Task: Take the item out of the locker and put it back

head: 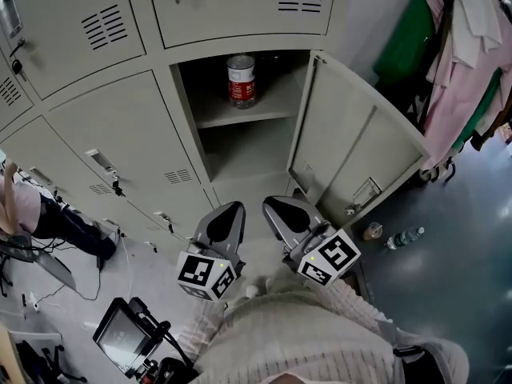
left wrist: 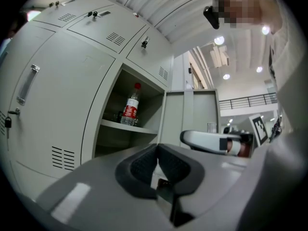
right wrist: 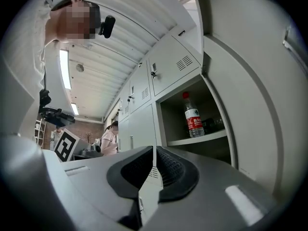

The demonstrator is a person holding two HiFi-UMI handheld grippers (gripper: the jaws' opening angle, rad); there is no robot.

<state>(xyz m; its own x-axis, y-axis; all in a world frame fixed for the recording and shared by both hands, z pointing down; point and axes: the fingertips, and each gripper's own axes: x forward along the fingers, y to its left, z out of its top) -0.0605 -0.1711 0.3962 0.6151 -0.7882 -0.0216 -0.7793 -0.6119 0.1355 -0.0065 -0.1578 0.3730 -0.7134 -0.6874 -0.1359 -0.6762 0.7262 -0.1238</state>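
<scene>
1. Lockers (head: 104,126) above grey floor (head: 456,254); one is open, with the bottle (head: 241,81) upright on its upper shelf (head: 276,106).
2. Door (head: 352,142) swung right; left gripper (head: 232,213) and right gripper (head: 276,208), jaws pressed together and empty, hang below the opening.

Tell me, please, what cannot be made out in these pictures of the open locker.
Bottle label: print too small in every view.
Dark thing behind it, right gripper view: in shadow, unidentifiable.
Lower compartment, left gripper view: mostly hidden by the left gripper.
</scene>
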